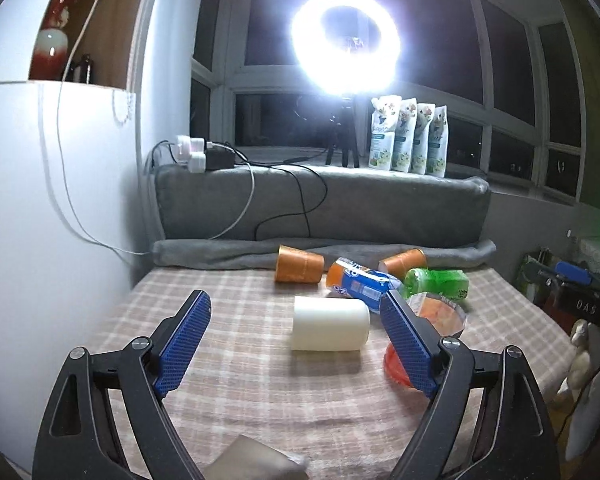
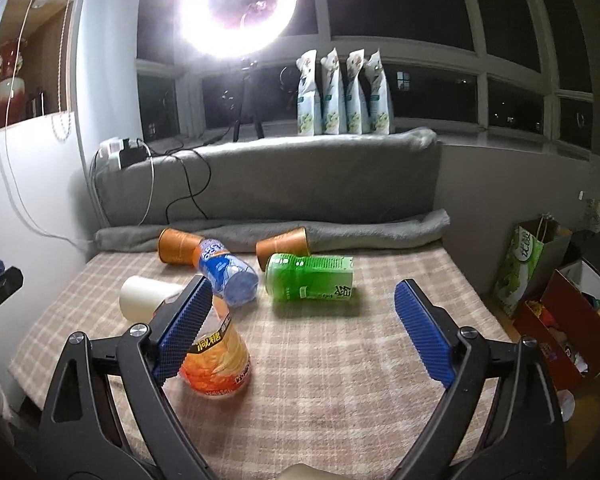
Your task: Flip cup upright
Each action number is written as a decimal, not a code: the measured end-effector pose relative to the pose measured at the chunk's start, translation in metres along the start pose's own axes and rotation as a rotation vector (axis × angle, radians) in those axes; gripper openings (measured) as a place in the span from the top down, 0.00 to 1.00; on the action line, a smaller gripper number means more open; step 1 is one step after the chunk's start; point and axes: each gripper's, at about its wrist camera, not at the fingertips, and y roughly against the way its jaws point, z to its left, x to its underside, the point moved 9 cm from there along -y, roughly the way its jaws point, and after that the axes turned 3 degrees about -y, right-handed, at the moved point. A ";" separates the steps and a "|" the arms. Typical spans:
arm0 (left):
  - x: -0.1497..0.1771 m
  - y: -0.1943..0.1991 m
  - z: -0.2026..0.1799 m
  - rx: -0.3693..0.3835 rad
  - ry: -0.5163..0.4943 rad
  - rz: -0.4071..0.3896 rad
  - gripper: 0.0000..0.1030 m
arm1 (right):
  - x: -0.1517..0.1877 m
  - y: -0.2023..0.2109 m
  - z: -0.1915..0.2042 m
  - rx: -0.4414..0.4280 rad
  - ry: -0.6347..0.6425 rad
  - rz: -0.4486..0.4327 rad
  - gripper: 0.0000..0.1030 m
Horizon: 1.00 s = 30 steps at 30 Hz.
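Both jaws stand spread wide, each holding nothing.

From the left wrist view, the left gripper is lined up on the white cup, which lies on its side on the checked cloth directly ahead, framed between the blue fingers but not touched by them. That framing suggests this cup is the one to be stood up, and that the wide spread is meant to take its body. Behind it lie two orange cups, a blue bottle and a green bottle, all tipped over near the grey blanket. An orange jar sits partly hidden behind the right finger.

From the right wrist view, the right gripper hangs over bare cloth, aimed at nothing in particular, probably waiting. This view shows the white cup's open mouth turned left, which the other view cannot confirm. It also shows the orange jar almost whole, tilted on the cloth. Only a dark part of the left tool shows at the left edge.
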 end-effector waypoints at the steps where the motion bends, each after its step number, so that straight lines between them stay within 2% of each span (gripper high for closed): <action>1: 0.000 0.001 -0.001 -0.004 -0.001 -0.002 0.16 | -0.001 0.001 -0.001 0.001 -0.004 -0.004 0.08; 11: 0.003 0.000 -0.001 0.007 0.013 0.016 0.13 | -0.005 0.010 -0.001 0.046 0.015 -0.054 0.07; 12: 0.003 0.000 0.000 0.007 0.014 0.018 0.13 | -0.005 0.011 -0.002 0.050 0.016 -0.058 0.06; 13: 0.004 0.000 0.000 0.007 0.015 0.020 0.13 | -0.006 0.011 -0.002 0.052 0.017 -0.061 0.00; 23: 0.008 -0.006 -0.001 0.005 0.010 0.041 0.13 | -0.013 0.018 0.000 0.076 0.033 -0.113 0.00; 30: 0.010 -0.006 -0.001 0.002 0.009 0.044 0.13 | -0.013 0.020 0.000 0.073 0.031 -0.114 0.00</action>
